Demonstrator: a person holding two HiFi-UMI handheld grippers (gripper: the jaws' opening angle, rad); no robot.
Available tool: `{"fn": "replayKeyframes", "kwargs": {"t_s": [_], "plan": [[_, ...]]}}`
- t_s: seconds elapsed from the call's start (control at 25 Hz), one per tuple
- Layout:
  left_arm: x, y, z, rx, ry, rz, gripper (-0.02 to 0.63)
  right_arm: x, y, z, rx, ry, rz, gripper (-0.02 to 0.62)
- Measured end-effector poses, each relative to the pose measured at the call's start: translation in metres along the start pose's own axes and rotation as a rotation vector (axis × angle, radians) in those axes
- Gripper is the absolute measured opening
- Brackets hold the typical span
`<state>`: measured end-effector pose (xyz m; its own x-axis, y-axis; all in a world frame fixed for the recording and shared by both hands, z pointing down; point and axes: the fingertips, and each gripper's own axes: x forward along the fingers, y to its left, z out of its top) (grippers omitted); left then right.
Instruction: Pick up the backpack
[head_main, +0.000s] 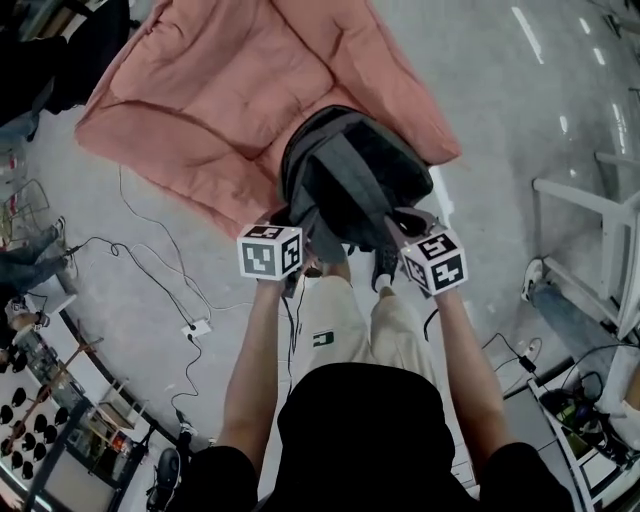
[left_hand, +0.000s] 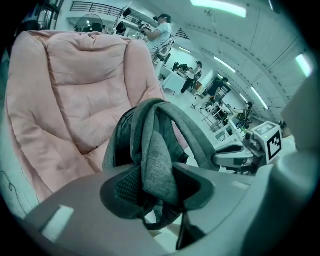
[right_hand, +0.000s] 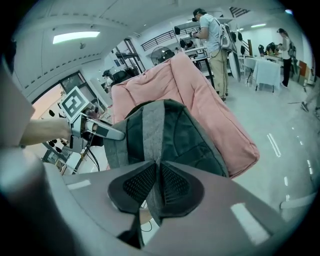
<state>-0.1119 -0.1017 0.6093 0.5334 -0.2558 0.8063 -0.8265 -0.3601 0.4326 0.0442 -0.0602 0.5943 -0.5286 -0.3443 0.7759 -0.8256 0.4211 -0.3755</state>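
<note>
A dark grey backpack (head_main: 355, 175) hangs in front of the person, over the edge of a pink cushion (head_main: 240, 90). My left gripper (head_main: 303, 262) is shut on the backpack's left shoulder strap (left_hand: 155, 167), a thick padded fold bunched between its pads. My right gripper (head_main: 400, 250) is shut on the right shoulder strap (right_hand: 154, 150), pinched flat between its ribbed pads. The straps (head_main: 340, 215) run up from both grippers to the bag's top. In the right gripper view the backpack (right_hand: 180, 135) hangs just beyond the jaws, with the left gripper (right_hand: 92, 127) at its left.
The pink cushion lies on the grey floor behind the bag. Cables and a white power strip (head_main: 198, 327) trail on the floor at the left. A white table frame (head_main: 600, 215) stands at the right. Other people work at benches in the background.
</note>
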Motion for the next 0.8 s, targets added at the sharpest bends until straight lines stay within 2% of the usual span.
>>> {"fn": "replayKeyframes", "kwargs": {"t_s": [0.36, 0.8], "plan": [[-0.016, -0.052, -0.03, 0.009, -0.041, 0.018, 0.133, -0.054, 0.01, -0.035, -0.041, -0.057, 0.035, 0.04], [-0.036, -0.125, -0.047, 0.097, -0.083, 0.06, 0.101, -0.141, 0.017, -0.061, -0.061, -0.209, 0.077, 0.04]]}}
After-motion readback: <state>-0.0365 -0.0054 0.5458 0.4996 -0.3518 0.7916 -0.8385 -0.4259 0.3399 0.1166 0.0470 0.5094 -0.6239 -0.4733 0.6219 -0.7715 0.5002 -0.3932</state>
